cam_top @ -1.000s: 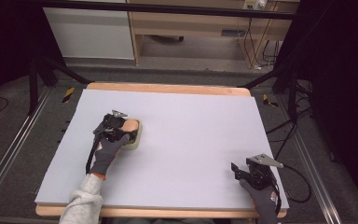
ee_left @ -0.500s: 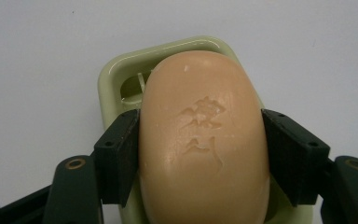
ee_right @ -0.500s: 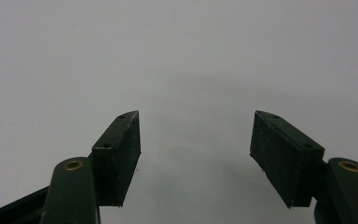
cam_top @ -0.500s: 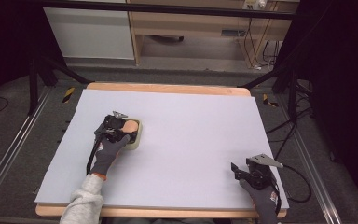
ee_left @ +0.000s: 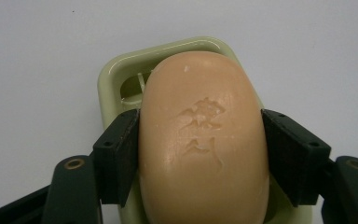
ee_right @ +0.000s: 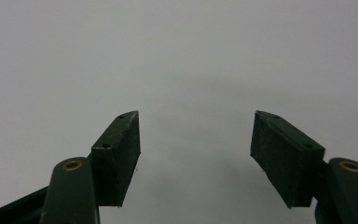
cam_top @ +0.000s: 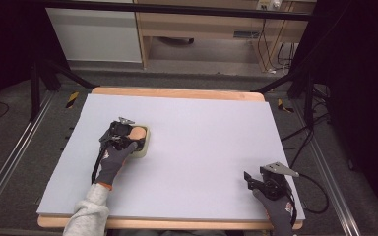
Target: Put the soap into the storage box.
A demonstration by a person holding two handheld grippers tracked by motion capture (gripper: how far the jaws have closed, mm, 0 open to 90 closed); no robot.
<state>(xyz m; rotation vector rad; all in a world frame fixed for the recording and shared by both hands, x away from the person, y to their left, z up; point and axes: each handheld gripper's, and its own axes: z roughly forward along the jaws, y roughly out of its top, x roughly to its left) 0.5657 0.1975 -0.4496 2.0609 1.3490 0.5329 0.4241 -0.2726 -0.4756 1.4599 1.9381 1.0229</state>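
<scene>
I am squeezing my left gripper [ee_left: 200, 154] onto the 1 peach soap bar [ee_left: 203, 140], which is sitting in the 1 pale green soap dish [ee_left: 116, 74] on the left of the grey table [cam_top: 202, 128]. The grasp looks done; lifting is what remains, I judge. My right gripper [ee_right: 196, 154] is waiting spread and empty, near right.
</scene>
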